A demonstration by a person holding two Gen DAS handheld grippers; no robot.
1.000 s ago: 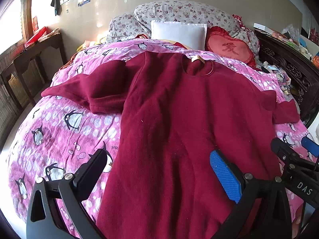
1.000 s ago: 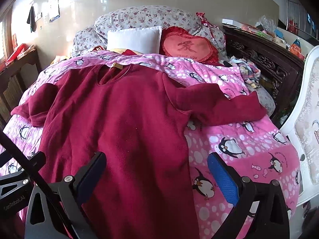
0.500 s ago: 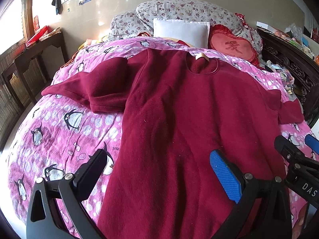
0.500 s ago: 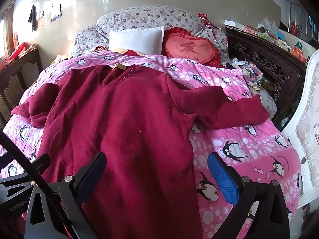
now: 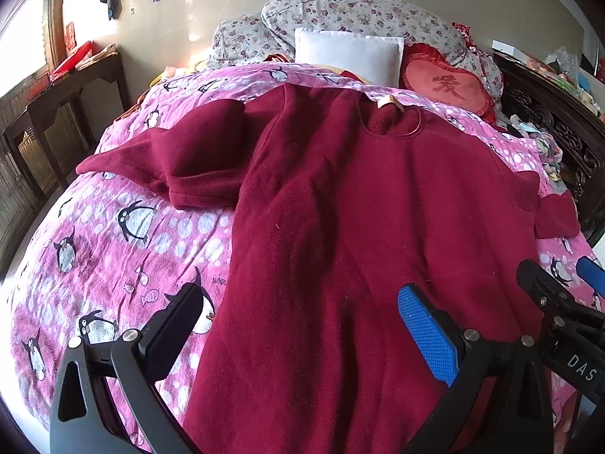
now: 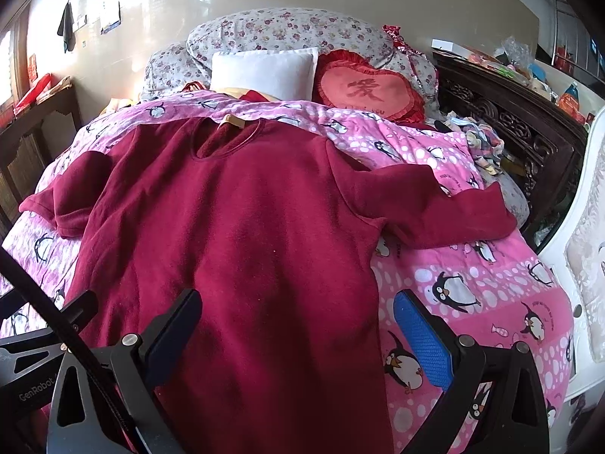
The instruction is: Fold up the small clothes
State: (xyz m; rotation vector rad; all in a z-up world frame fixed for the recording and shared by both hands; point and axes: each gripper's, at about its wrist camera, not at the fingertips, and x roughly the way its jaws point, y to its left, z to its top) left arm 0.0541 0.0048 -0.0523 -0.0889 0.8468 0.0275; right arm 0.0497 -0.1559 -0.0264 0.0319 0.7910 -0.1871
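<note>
A dark red long-sleeved sweater [image 5: 359,227] lies flat, front up, on a pink penguin-print bedcover [image 5: 113,234], collar toward the pillows and both sleeves spread sideways. It also shows in the right wrist view [image 6: 234,234]. My left gripper [image 5: 302,321] is open and empty, hovering over the sweater's lower left part. My right gripper [image 6: 295,325] is open and empty over the sweater's lower right edge; it also shows at the right of the left wrist view [image 5: 559,295]. The sweater's hem is hidden below both views.
A white pillow [image 6: 264,70], floral pillows [image 6: 287,30] and a red heart cushion [image 6: 366,90] lie at the bed's head. A dark carved wooden frame [image 6: 522,128] and a white chair [image 6: 582,227] stand on the right. A wooden side table [image 5: 64,98] stands on the left.
Both grippers have drawn slightly back and risen a little, so the sweater sits a bit lower and farther in view. Both stay open; the sweater has not moved.
</note>
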